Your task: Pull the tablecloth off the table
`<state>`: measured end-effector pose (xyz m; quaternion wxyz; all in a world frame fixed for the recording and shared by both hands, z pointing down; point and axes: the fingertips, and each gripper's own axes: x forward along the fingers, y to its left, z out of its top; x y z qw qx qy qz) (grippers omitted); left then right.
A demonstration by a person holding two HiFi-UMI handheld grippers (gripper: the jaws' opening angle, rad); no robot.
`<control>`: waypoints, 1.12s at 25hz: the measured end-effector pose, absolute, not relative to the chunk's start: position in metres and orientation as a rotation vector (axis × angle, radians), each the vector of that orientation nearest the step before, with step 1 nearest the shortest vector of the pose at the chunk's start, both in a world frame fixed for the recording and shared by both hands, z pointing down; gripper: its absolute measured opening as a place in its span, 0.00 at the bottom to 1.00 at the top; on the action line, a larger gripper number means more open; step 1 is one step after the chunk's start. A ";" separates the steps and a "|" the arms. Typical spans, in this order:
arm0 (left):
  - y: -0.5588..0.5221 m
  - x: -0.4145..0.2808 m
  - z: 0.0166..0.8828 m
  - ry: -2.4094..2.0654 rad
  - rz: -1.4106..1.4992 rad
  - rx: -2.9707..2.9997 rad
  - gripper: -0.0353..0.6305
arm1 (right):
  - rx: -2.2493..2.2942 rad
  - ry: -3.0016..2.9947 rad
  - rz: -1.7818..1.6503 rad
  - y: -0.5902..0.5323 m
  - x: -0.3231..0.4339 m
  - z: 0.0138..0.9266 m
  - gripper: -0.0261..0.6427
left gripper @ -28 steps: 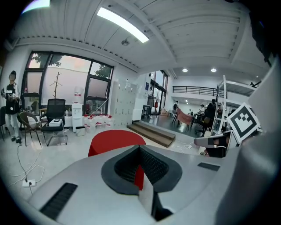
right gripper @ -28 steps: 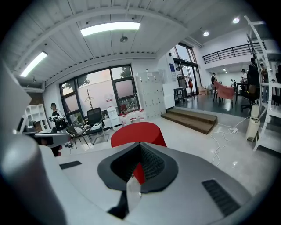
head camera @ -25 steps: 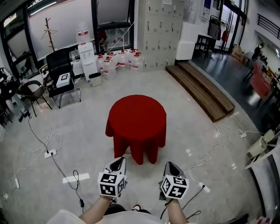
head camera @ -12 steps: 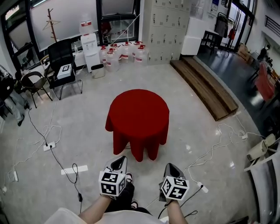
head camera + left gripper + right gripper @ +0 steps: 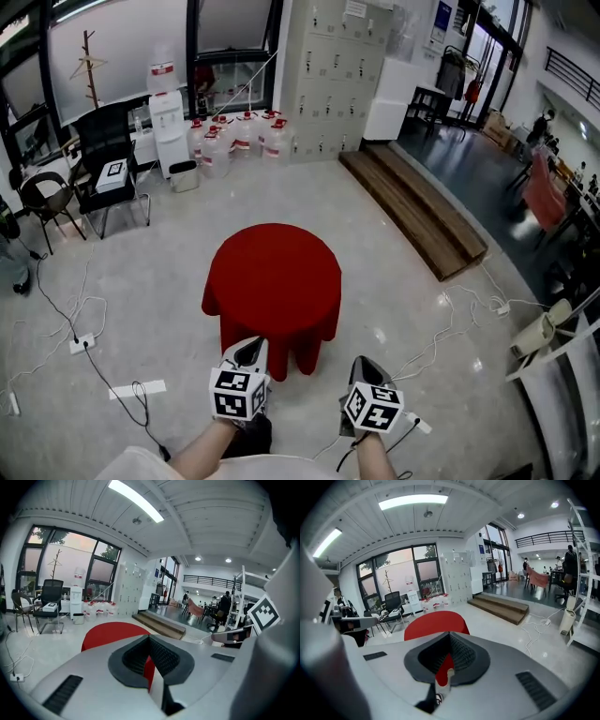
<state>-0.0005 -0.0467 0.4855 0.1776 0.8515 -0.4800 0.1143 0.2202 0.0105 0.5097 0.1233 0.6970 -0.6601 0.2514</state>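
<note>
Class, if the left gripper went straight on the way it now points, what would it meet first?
Most likely the tablecloth, on its hanging near side; nothing shows between it and the left gripper, though depth is unclear.

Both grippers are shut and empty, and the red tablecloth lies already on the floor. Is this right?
Not quite. The red tablecloth is not on the floor: it drapes over the round table, as the head view shows. The left gripper and right gripper are indeed shut and empty.
</note>
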 end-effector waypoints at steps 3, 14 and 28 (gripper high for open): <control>-0.073 -0.003 0.482 -1.355 0.309 2.416 0.08 | 2.030 -1.931 0.712 -0.015 0.216 0.505 0.08; -0.151 -0.018 0.489 -1.351 0.323 2.399 0.08 | 2.019 -1.927 0.732 -0.095 0.201 0.513 0.08; -0.224 -0.018 0.510 -1.311 0.361 2.386 0.08 | 2.041 -1.890 0.774 -0.155 0.201 0.528 0.08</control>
